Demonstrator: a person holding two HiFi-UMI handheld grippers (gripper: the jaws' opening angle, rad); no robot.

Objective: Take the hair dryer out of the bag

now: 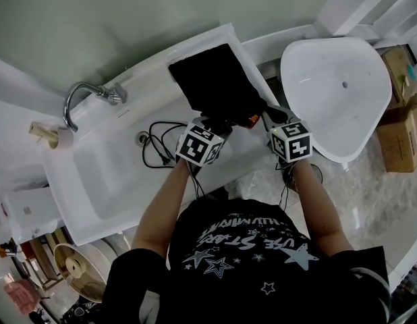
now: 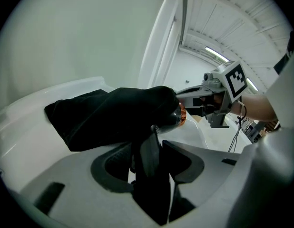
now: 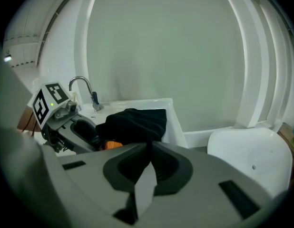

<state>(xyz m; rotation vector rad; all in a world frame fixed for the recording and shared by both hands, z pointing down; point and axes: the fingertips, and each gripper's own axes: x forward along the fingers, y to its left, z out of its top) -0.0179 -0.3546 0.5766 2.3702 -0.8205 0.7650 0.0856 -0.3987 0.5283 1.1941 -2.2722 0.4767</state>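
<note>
Progress: partway, by my reading; the dark hair dryer with a copper-ringed silver end (image 2: 173, 119) is not yet free; its handle is out, its barrel sits in the mouth of the black fabric bag (image 2: 109, 115); what is left is to draw the barrel clear of the cloth
Left gripper (image 2: 154, 144): jaws grasping the hair dryer's dark handle, which stands upright between them; the bag's mouth lies just beyond the jaw tips
Right gripper (image 3: 149, 148): jaws clenched almost together, apparently pinching the bag's edge, which runs down to their tips
Bag: soft, matte, limp cloth; slumped flat ahead of both pairs of jaws
Hair dryer: smooth hard shell; glossy metal rim; orange-copper band
Cord: thin black power cord (image 1: 154, 147), looped loosely, behind and left of the left jaws
Surface: glossy white sink counter (image 1: 94, 181), hard and smooth, under the bag
</note>
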